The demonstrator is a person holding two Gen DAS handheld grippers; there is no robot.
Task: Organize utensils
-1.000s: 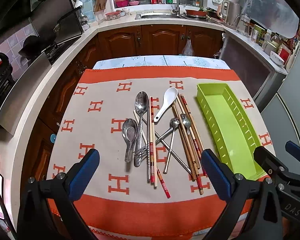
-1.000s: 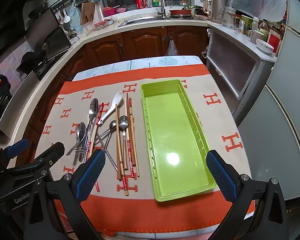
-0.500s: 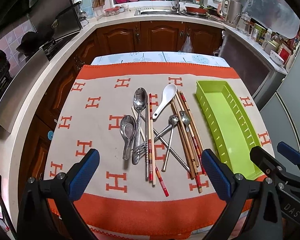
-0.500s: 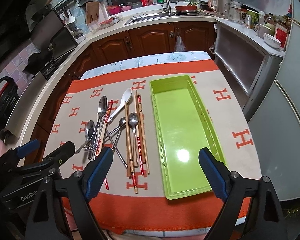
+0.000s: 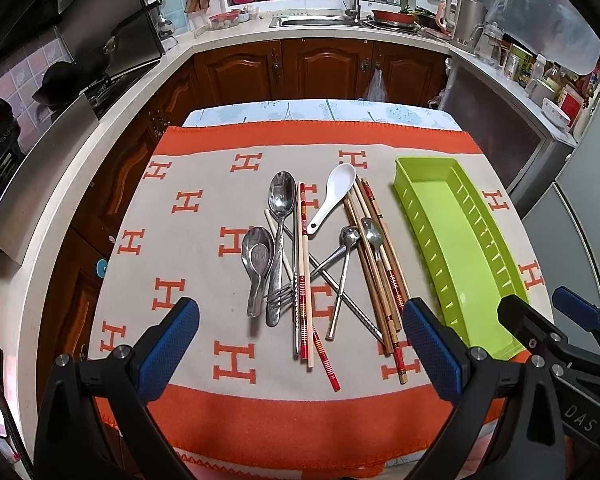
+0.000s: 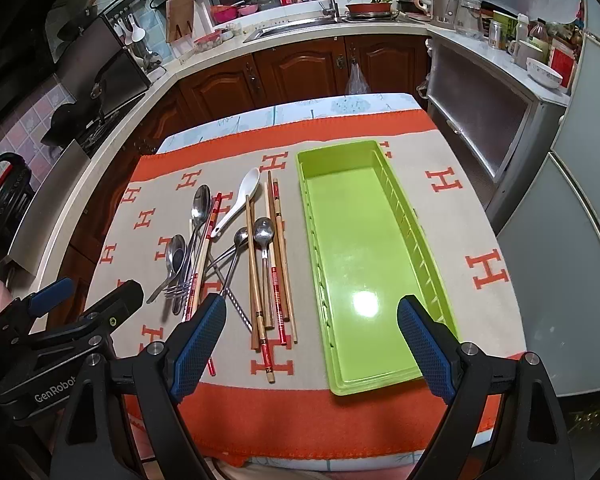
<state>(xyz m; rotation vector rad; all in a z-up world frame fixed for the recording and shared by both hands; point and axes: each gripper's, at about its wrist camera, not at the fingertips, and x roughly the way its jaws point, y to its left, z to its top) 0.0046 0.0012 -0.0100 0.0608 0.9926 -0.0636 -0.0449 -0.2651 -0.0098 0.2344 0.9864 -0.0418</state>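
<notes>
A pile of utensils lies mid-table on an orange and beige cloth (image 5: 204, 264): steel spoons (image 5: 282, 200), a white ceramic spoon (image 5: 332, 194), a fork (image 5: 280, 294), wooden chopsticks (image 5: 376, 280) and red-patterned chopsticks (image 5: 304, 280). To their right sits a long green tray (image 5: 480, 256) with nothing in it (image 6: 364, 248). My left gripper (image 5: 300, 350) hangs open above the near end of the pile, holding nothing. My right gripper (image 6: 314, 350) is open over the tray's near left corner, also holding nothing. The same pile (image 6: 236, 248) shows left of the tray in the right wrist view.
Wooden kitchen cabinets (image 5: 320, 68) and a counter with a sink (image 5: 320, 20) run behind the table. A stove with pans (image 5: 96, 72) stands at the left, a counter with jars and bowls (image 6: 540, 64) at the right. Bare cloth lies left of the pile.
Both grippers have shifted slightly; the right view has moved left and nearer, so the tray now sits closer between its fingers. No utensil has moved.
</notes>
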